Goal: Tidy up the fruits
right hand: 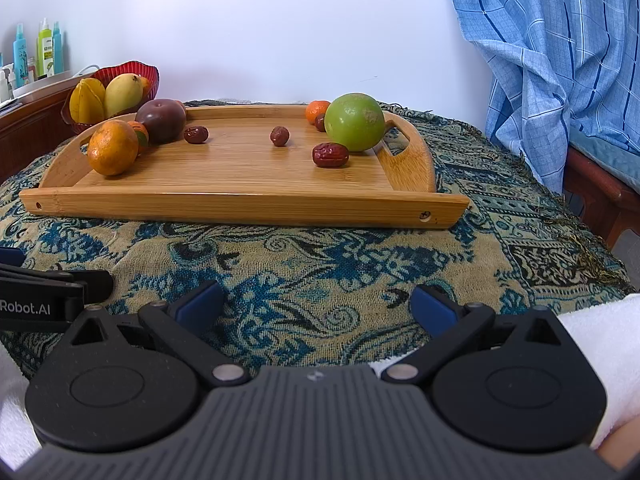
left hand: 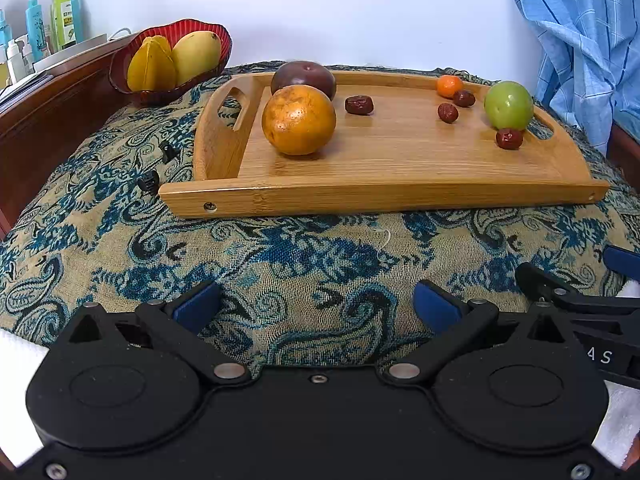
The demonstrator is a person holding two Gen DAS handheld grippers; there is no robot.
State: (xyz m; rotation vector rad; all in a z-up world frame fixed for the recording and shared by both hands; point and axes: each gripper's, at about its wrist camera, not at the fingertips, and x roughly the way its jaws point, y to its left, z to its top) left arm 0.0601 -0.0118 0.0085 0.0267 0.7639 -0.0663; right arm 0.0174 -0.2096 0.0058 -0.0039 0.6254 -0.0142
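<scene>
A wooden tray (left hand: 380,184) sits on a table covered with a blue and tan paisley cloth (left hand: 280,256). Both grippers hover low over the cloth in front of the tray, side by side, each with its two blue-tipped fingers spread wide and holding nothing: the left gripper (left hand: 316,304) and the right gripper (right hand: 316,304). On the tray, at its left end, a large orange (left hand: 299,120) rests just in front of a dark purple plum (left hand: 304,78). A red date (left hand: 359,105) lies just right of them. Toward the right end stands a green apple (left hand: 509,105), with another date (left hand: 509,138) touching its front. Two more dates (left hand: 447,113) lie near a small tangerine (left hand: 449,85) at the back rim. Behind the tray's left corner, a red bowl (left hand: 120,68) holds a yellow mango (left hand: 196,56) and a starfruit (left hand: 150,66). A blue checked fabric (right hand: 552,72) hangs at the right, and bottles (left hand: 66,16) stand at the far left.
</scene>
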